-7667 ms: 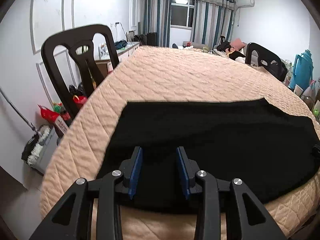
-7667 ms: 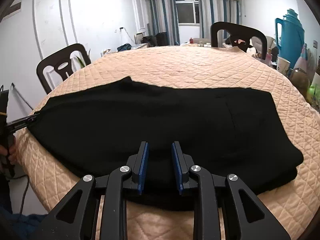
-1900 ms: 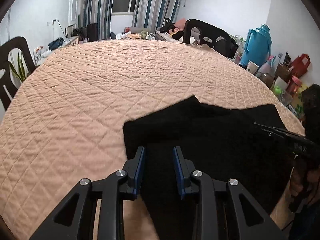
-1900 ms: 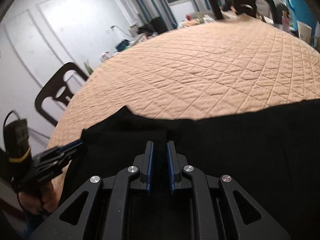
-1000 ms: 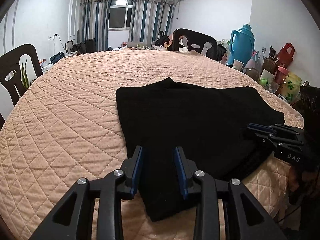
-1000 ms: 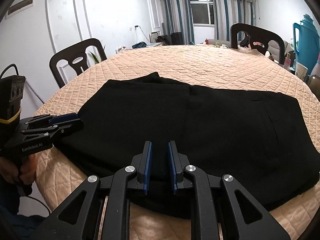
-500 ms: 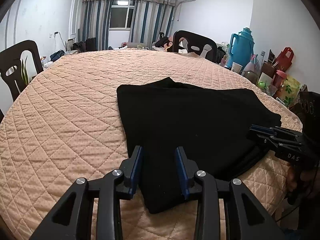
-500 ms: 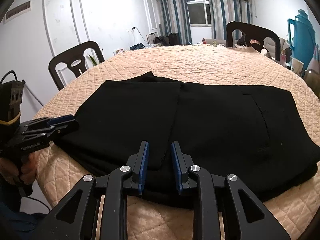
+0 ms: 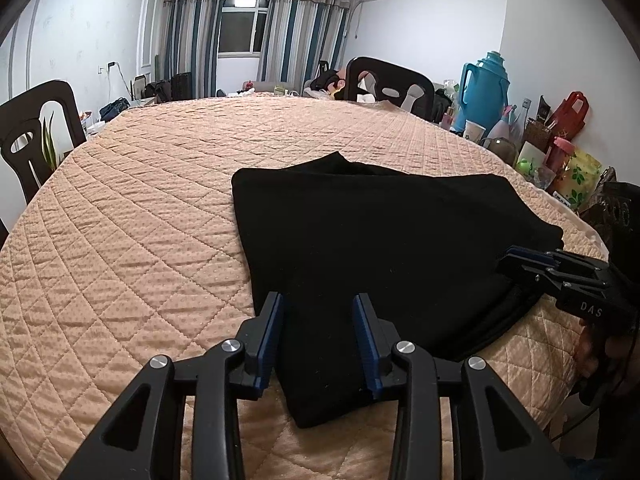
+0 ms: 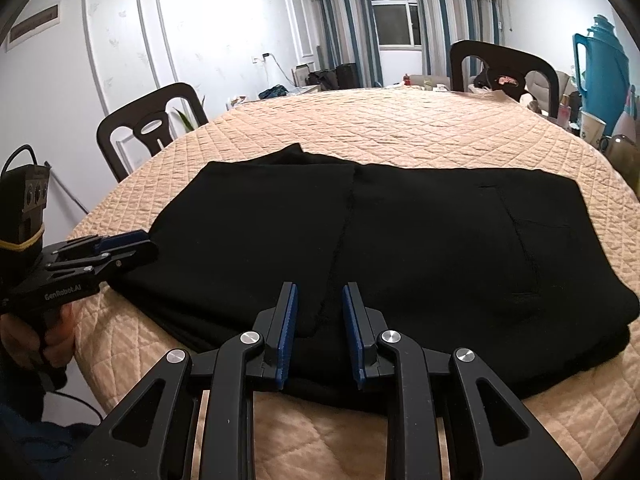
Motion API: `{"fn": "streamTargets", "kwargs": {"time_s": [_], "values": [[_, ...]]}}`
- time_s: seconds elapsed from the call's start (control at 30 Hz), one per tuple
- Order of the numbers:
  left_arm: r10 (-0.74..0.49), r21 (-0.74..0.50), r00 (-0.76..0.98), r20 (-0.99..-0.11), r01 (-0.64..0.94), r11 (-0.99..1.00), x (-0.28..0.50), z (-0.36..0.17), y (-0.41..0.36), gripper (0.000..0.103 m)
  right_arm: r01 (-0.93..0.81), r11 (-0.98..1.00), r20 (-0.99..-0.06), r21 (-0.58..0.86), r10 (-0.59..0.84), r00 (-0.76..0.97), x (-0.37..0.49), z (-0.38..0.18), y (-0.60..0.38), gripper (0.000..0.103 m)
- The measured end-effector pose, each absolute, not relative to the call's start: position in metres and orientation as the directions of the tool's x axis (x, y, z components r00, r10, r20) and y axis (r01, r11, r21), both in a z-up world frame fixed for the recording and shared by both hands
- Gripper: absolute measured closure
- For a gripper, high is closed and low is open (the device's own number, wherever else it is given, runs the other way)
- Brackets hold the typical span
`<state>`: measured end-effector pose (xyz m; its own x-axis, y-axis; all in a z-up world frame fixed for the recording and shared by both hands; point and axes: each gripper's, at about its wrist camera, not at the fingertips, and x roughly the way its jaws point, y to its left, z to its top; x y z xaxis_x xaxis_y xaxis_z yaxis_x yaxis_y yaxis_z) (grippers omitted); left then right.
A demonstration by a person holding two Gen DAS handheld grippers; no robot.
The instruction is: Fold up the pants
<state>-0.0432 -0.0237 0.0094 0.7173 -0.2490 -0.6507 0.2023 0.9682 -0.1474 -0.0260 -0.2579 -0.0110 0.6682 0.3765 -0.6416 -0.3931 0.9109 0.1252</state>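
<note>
The black pants [image 9: 380, 240] lie folded into a short stack near the front edge of the round table [image 9: 140, 208]. My left gripper [image 9: 317, 300] hovers over their near left corner. Its jaws are opening; cloth lies below the gap and neither blue pad presses on it. My right gripper [image 10: 319, 286] stands open over the near edge of the pants [image 10: 420, 240], above a fold line, gripping nothing. The other tool shows at the edge of each view: the right gripper [image 9: 516, 256] at the pants' right end, the left gripper [image 10: 136, 242] at their left end.
A peach quilted cover spreads over the table. Dark chairs [image 9: 390, 80] [image 10: 148, 128] stand around it. A blue thermos [image 9: 484, 88], cups and bags crowd the right side. A hand [image 10: 36, 336] holds the left tool beyond the table's edge.
The long pants have been folded over into a shorter stack. In the last second the right jaws spread apart, and the left jaws widened a little. Both hands stayed nearly still.
</note>
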Motion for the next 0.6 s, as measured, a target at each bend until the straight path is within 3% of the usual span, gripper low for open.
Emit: {"fn": "streamTargets", "kwargs": {"time_s": [0.6], "values": [[-0.173,-0.089,0.707,-0.686,0.154,0.984,-0.04,0.011,-0.028,0.062,-0.087,0.988,-0.648,0.13,0.151,0.746,-0.025,-0.003,-0.352,0.078]]}}
